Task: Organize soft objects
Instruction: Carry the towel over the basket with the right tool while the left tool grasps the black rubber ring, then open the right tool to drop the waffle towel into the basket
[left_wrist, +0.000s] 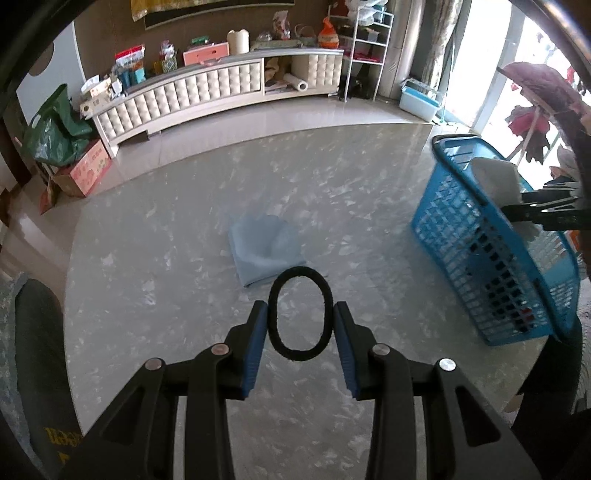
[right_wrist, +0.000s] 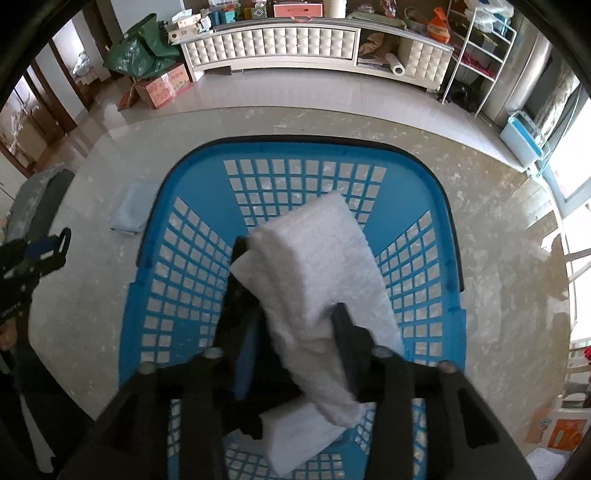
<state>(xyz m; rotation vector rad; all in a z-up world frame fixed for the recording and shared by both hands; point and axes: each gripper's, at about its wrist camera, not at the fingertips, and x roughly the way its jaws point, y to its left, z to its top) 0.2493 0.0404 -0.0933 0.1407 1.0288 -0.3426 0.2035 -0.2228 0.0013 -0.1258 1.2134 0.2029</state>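
Observation:
My left gripper (left_wrist: 300, 314) is shut on a black hair band (left_wrist: 300, 313), squeezed into an oval between the blue pads above the marble table (left_wrist: 147, 258). A folded light blue cloth (left_wrist: 264, 249) lies on the table just beyond it. My right gripper (right_wrist: 291, 314) is shut on a white folded towel (right_wrist: 317, 266) and holds it over the blue plastic basket (right_wrist: 192, 266). Another white folded piece (right_wrist: 299, 435) lies in the basket below. The basket (left_wrist: 491, 258) and the right gripper with the towel show at the right of the left wrist view.
The light blue cloth (right_wrist: 131, 212) lies left of the basket. The left gripper (right_wrist: 40, 254) shows at the far left of the right wrist view. A long white cabinet (left_wrist: 207, 96), a cardboard box (left_wrist: 88, 173) and a wire rack (left_wrist: 365, 55) stand beyond the table.

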